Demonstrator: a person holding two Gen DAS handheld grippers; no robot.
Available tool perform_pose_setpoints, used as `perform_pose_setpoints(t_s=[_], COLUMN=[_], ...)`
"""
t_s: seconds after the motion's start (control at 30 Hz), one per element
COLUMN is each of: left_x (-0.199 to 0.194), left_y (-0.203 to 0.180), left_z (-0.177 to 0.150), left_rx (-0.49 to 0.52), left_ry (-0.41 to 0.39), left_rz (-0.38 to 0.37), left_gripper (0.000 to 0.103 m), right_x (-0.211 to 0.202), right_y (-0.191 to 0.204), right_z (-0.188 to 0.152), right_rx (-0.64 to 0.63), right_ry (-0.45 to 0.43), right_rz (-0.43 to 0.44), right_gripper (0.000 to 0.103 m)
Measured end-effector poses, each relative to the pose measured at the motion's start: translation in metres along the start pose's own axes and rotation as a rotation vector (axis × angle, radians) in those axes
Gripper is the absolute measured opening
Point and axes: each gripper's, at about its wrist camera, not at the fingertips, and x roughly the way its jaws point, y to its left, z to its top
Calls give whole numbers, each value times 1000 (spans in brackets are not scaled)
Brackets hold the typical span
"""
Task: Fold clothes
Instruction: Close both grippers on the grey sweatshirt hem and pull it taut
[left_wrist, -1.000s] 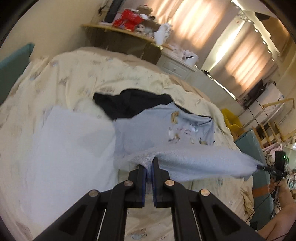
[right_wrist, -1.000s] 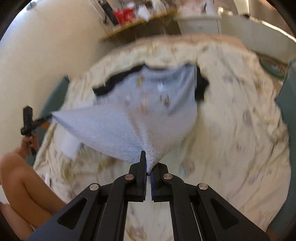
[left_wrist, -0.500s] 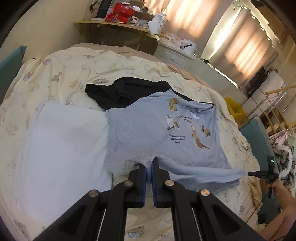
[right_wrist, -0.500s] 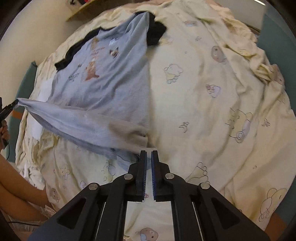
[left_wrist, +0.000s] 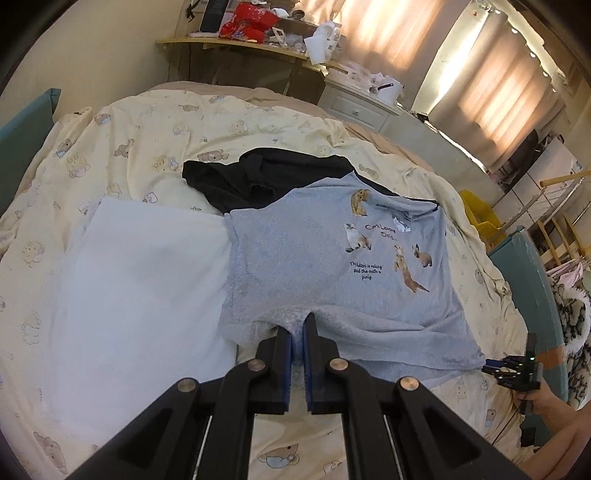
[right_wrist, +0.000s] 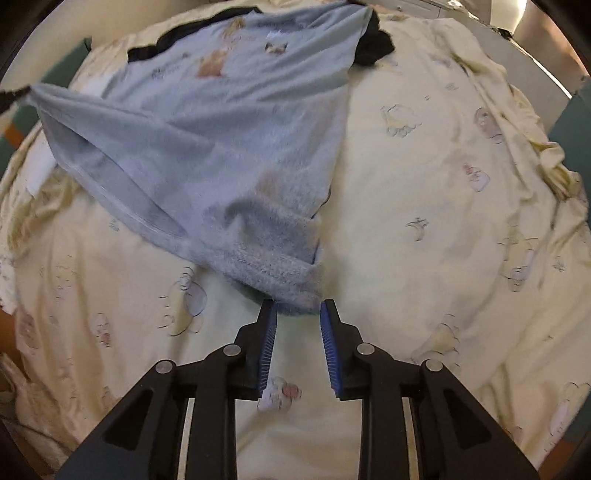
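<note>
Spread over the teddy-print duvet (left_wrist: 155, 122), the grey cat T-shirt (left_wrist: 317, 258) lies flat for folding. I keep my left gripper (left_wrist: 297, 334) pinched on its hem corner as anchor; my right gripper (right_wrist: 297, 308) is opening, its pads clear of the other corner.

Bed (left_wrist: 155, 122) covered by cream duvet with bear print, rumpled toward the 3 o'clock edge in right wrist view. Lying directly on it, left wrist view: white folded sheet (left_wrist: 140, 295) at 9 o'clock; grey T-shirt with cat prints (left_wrist: 332, 266) at centre, touching the sheet's edge; black garment (left_wrist: 258, 177) at 12 o'clock, partly under the T-shirt's collar end.
</note>
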Motion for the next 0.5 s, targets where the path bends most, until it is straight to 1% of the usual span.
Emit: perform_pose_setpoints(t_s=[0.1, 0.13, 0.17, 0.2, 0.23, 0.27, 0.33, 0.4, 0.43, 0.5], left_x=[-1, -1, -2, -2, -3, -4, -7, -15, -19, -26], left_y=[-1, -1, -2, -2, -2, -2, -3, -5, -7, -11], left_z=[-3, -4, -5, -6, -8, -9, -10, -10, -11, -12], left_rx=[8, 14, 18, 22, 26, 33, 46, 71, 86, 119], left_ry=[7, 9, 12, 14, 16, 16, 13, 15, 20, 27], left_rz=[10, 12, 13, 13, 14, 21, 28, 39, 44, 56], left_gripper=[5, 5, 5, 5, 5, 5, 5, 5, 5, 5], right_x=[3, 1, -2, -6, -10, -17, -38, -66, -83, -118], right_y=[-1, -3, -7, -10, -13, -17, -24, -30, -31, -30], right_z=[6, 9, 11, 14, 16, 17, 21, 24, 25, 26], right_rx=[-5, 6, 20, 30, 32, 40, 77, 111, 121, 122], right_ry=[-52, -74, -97, -117, -133, -153, -202, -258, -287, -340], right_rz=[-89, -102, -107, -111, -113, -105, -56, -12, -1, -14], right_gripper=[28, 28, 23, 7, 2, 2, 2, 1, 1, 1])
